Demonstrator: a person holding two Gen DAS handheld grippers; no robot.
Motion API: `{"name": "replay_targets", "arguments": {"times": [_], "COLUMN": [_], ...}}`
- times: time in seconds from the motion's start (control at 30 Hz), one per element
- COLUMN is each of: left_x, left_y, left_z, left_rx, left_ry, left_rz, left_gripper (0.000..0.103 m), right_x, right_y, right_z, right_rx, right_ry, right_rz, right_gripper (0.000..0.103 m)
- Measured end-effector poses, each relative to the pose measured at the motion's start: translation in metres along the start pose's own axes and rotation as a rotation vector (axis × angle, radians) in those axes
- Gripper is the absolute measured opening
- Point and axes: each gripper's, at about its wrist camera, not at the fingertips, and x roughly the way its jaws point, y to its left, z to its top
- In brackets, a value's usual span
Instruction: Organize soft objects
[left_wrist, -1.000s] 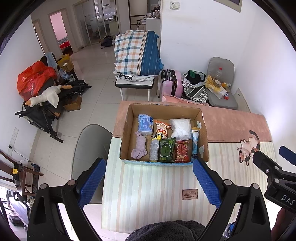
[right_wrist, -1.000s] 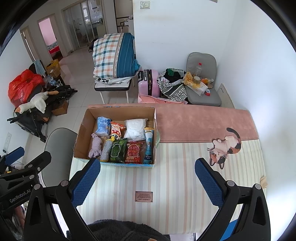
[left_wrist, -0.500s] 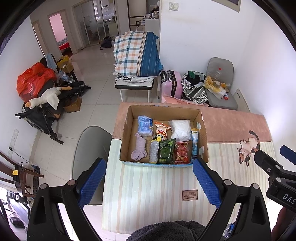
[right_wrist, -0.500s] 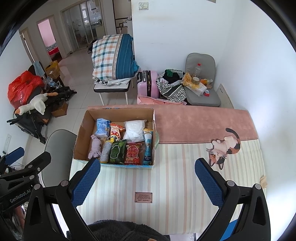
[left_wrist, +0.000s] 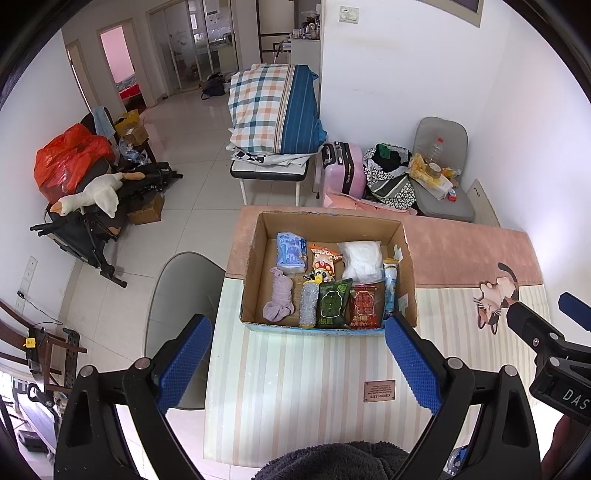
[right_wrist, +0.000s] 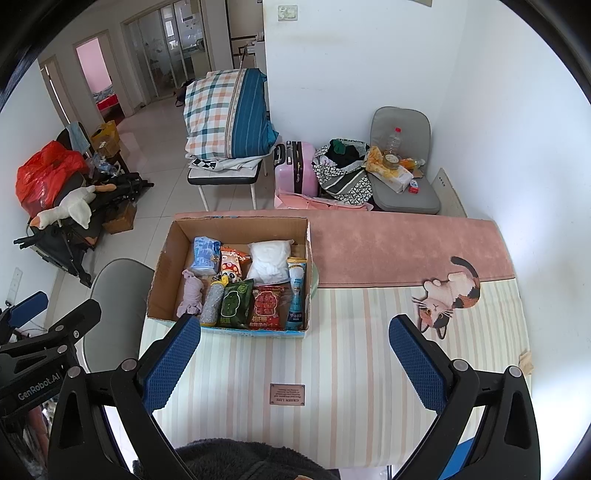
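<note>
Left gripper (left_wrist: 295, 354) first: I read its blue pads spread wide with nothing between them, held above the striped tablecloth (left_wrist: 295, 387). From that camera the cardboard box (left_wrist: 255, 266) sits dead ahead at 12 o'clock, its near wall just past the fingertips. Contents, left to right: lilac cloth bundle (left_wrist: 279, 301) at about 11 o'clock, long axis running away from me toward the blue-white pack (left_wrist: 291, 248); silvery roll (left_wrist: 308, 304); green snack bag (left_wrist: 333, 303); red snack bag (left_wrist: 365, 305); upright blue tube (left_wrist: 390, 291) against the right wall at 1 o'clock; a white soft bag (left_wrist: 361, 258) and a mushroom-print packet (left_wrist: 323, 258) behind them. Right gripper (right_wrist: 295, 365): also spread and empty, over the cloth. From its camera the box lies off to 11 o'clock, with open striped cloth straight ahead and the cat print (right_wrist: 448, 297) at 1 o'clock. My judgement: the left gripper is the nearer and squarer to the box; the right would have to cross leftward. All soft things I can see already lie inside the box in rows, which fits a finished sort as well as a box waiting to be unpacked; I cannot tell which.
</note>
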Motion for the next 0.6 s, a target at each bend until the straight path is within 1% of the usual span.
{"name": "replay_targets", "arguments": {"times": [0.17,0.6], "left_x": [-0.0017,-0.0022], "left_y": [0.0004,0.0017], "left_z": [0.0052,0.0035], "left_rx": [-0.003,-0.004], "left_ry": [-0.003,-0.008], "left_rz": [0.000,0.002], "left_gripper": [0.096,0.096], "right_x": [-0.0005,-0.0007], "right_y": [-0.0004,0.0011], "right_z": [0.0005,-0.0004], "right_rx": [0.002,0.002], "right_ry": [-0.001,-0.002], "right_rz": [-0.001,-0.003], "right_gripper": [0.103,0.103]}}
